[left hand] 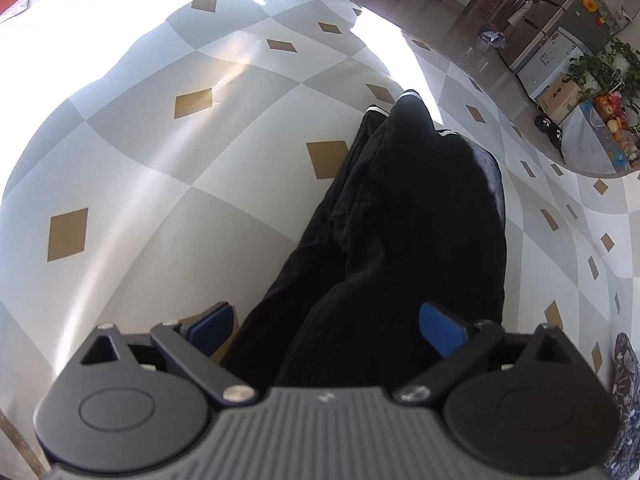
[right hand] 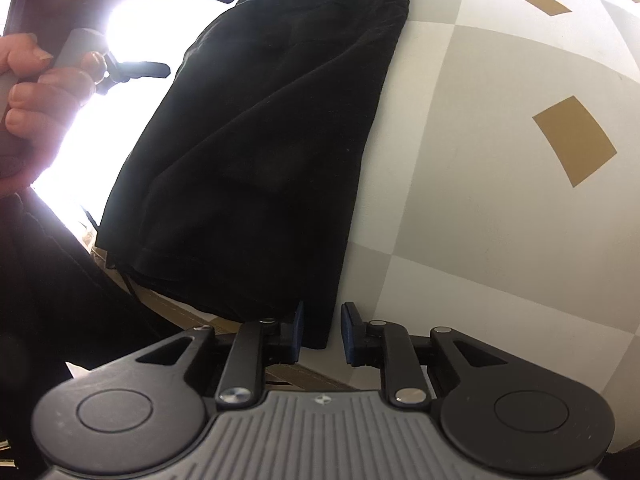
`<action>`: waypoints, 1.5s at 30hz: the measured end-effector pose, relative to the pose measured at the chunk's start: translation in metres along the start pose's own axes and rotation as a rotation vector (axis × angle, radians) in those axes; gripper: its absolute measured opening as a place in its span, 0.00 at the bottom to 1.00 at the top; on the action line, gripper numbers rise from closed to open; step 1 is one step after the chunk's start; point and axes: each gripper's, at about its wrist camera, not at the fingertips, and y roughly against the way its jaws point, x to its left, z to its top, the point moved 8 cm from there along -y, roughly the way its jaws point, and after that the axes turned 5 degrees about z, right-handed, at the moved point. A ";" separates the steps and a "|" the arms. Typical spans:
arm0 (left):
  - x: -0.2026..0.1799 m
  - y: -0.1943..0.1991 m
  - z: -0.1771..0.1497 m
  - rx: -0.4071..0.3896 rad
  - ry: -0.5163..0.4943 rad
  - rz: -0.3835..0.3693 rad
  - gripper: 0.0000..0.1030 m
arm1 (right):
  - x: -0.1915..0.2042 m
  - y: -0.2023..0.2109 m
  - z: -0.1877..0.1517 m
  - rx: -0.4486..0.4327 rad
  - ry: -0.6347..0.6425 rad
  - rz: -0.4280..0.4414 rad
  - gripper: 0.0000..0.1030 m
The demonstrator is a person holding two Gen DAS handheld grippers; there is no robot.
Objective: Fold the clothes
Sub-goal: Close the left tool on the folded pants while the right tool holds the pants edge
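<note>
A black garment (left hand: 404, 216) lies lengthwise on the checkered tablecloth (left hand: 160, 184), its white-striped cuffs (left hand: 400, 100) at the far end. My left gripper (left hand: 326, 328) stands open wide, straddling the near end of the garment; the blue pads (left hand: 442, 334) do not press it. In the right wrist view the same garment (right hand: 260, 140) runs up and away. My right gripper (right hand: 323, 332) is narrowly open, with the garment's near corner (right hand: 316, 332) between its pads and a gap left on the right side. A hand (right hand: 28, 92) holds the left gripper (right hand: 200, 34) at the top left, fingers apart.
The tablecloth (right hand: 480, 160) has grey and white squares with tan diamonds. Its edge (right hand: 256, 364) runs just below the right gripper's fingers. The person's dark clothing (right hand: 48, 288) fills the lower left. Beyond the table are cabinets, a plant (left hand: 600, 68) and fruit (left hand: 612, 112).
</note>
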 end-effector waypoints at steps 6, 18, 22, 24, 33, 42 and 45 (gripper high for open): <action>-0.006 -0.016 0.004 0.053 -0.005 -0.041 0.94 | 0.014 0.001 -0.005 0.006 0.003 0.026 0.29; -0.016 -0.025 0.008 0.131 0.030 -0.168 0.86 | 0.014 0.007 -0.006 0.006 0.000 0.048 0.35; -0.018 -0.016 0.013 0.102 0.031 -0.193 0.77 | 0.014 0.006 -0.006 0.007 0.000 0.054 0.37; -0.015 -0.010 0.019 0.078 0.044 -0.200 0.77 | 0.013 0.005 -0.006 0.007 -0.003 0.056 0.37; -0.013 -0.031 0.018 0.136 0.074 -0.216 0.77 | 0.013 0.006 -0.005 0.013 0.008 0.053 0.39; -0.022 -0.046 0.013 0.175 0.097 -0.258 0.49 | 0.015 0.003 -0.005 0.012 0.009 0.054 0.40; -0.020 -0.048 0.010 0.175 0.101 -0.241 0.29 | 0.016 0.003 -0.005 0.013 0.009 0.053 0.40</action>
